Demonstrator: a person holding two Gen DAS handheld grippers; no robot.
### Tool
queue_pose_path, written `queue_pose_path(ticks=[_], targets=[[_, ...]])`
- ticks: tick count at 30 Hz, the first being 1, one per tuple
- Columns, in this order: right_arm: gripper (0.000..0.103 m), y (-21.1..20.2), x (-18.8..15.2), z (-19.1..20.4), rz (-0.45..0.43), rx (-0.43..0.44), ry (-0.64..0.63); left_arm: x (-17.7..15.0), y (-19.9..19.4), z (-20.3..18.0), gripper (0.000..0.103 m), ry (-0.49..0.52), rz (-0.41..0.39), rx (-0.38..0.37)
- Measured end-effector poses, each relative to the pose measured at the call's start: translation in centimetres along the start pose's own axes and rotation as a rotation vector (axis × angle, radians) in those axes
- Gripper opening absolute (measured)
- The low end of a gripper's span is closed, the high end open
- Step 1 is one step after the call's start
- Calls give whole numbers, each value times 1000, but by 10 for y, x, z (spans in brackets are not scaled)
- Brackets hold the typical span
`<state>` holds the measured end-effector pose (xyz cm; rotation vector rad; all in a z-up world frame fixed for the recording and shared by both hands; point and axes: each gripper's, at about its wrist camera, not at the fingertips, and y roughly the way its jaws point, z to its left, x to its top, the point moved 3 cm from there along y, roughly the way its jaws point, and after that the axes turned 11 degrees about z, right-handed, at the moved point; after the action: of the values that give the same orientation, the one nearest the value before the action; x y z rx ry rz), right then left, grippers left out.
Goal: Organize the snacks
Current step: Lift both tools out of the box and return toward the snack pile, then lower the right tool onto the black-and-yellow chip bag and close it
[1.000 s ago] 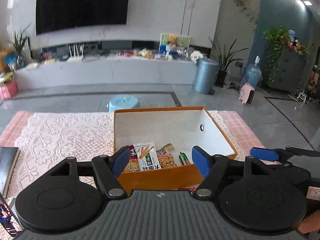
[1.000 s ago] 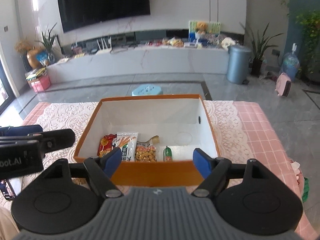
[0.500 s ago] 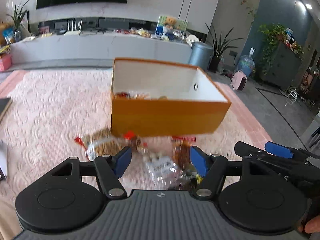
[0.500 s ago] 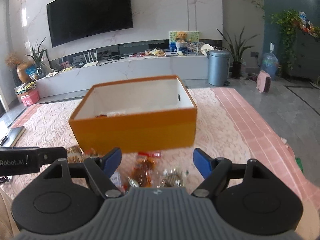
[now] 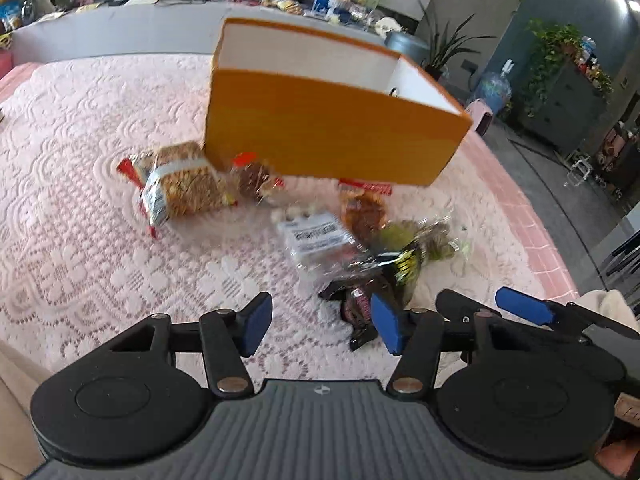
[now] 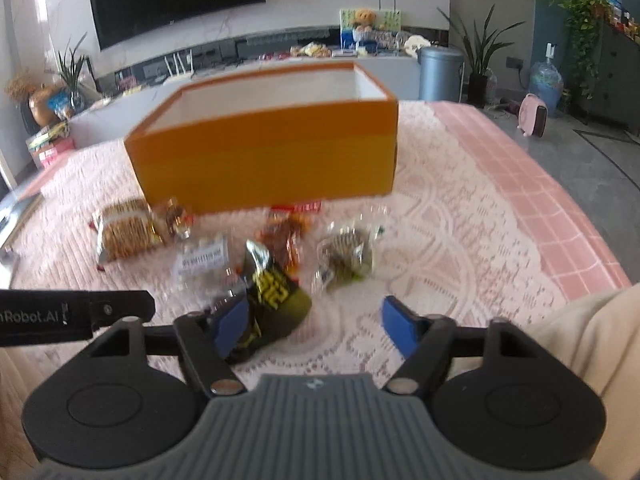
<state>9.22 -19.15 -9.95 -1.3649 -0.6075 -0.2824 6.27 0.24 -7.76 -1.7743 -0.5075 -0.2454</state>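
An orange box [image 5: 332,136] with a white inside stands on the lace cloth; it also shows in the right wrist view [image 6: 272,156]. Several snack packets lie in front of it: a peanut bag [image 5: 180,184] [image 6: 124,232], a clear labelled packet [image 5: 316,236] [image 6: 200,258], a red-brown packet [image 5: 362,210] [image 6: 286,236], a greenish packet [image 6: 348,256] and a black and yellow packet [image 5: 384,276] [image 6: 272,296]. My left gripper [image 5: 320,322] is open and empty above the cloth. My right gripper [image 6: 316,322] is open and empty, its left finger beside the black packet.
The pink lace cloth [image 5: 80,208] covers the table, whose right edge [image 6: 560,216] borders grey floor. A TV wall and low cabinet stand behind. The right gripper's blue fingertip [image 5: 520,308] shows at the left view's right side.
Both grippers have pulled back and tilted down from over the box. The box's contents are out of view now, and the loose packets in front of it have come into view.
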Motion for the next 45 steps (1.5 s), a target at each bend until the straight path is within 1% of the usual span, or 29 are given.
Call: queue_pose_path(ticks=[2,6,8,12,13,14,16,18,20,23,24,25,26,29,31,33,40,42,43,45], targets=[[61,8,-3,0,22,-15,1,-1,3,4,66,-16,7,1],[60,15,-2,-4,26,-9,14,2,7,7,66,-45,18,-10],[60,16,-1,-3,22,6,16,4,10,7,66,-47,23,-11],[59,21,1,-2,30,8,14,10,19,5,67,-57,30,-26],[58,23,2,-2,34,11,18,12,22,5,68,-56,28,-25],[55,26,3,-3,41,10,23,14,25,4,69,-57,31,-18],[51,31,5,-4,56,9,32,16,31,4,70,-61,39,-15],[51,33,6,-5,56,33,45,17,35,6,70,-67,43,-16],[51,32,7,-4,41,67,38,16,36,8,70,-62,44,6],[51,26,5,7,12,109,-11,14,37,13,69,-63,60,74],[51,25,4,12,5,118,-34,14,37,15,67,-60,58,90],[48,23,3,18,-4,130,-57,13,36,16,65,-57,56,112],[45,22,2,24,-11,144,-85,12,36,18,65,-57,55,124],[43,26,0,39,-3,154,-151,13,32,22,64,-68,44,118],[41,31,-1,44,9,166,-167,13,27,21,65,-52,18,149],[41,35,-1,49,12,171,-185,12,26,19,65,-27,4,175],[43,48,1,58,24,145,-219,10,30,20,65,-16,13,169],[46,50,0,60,21,131,-234,10,31,21,65,-17,15,167],[51,51,-1,62,19,128,-248,11,32,21,65,-16,15,165],[54,53,-3,67,18,110,-297,10,32,21,65,-12,14,166]])
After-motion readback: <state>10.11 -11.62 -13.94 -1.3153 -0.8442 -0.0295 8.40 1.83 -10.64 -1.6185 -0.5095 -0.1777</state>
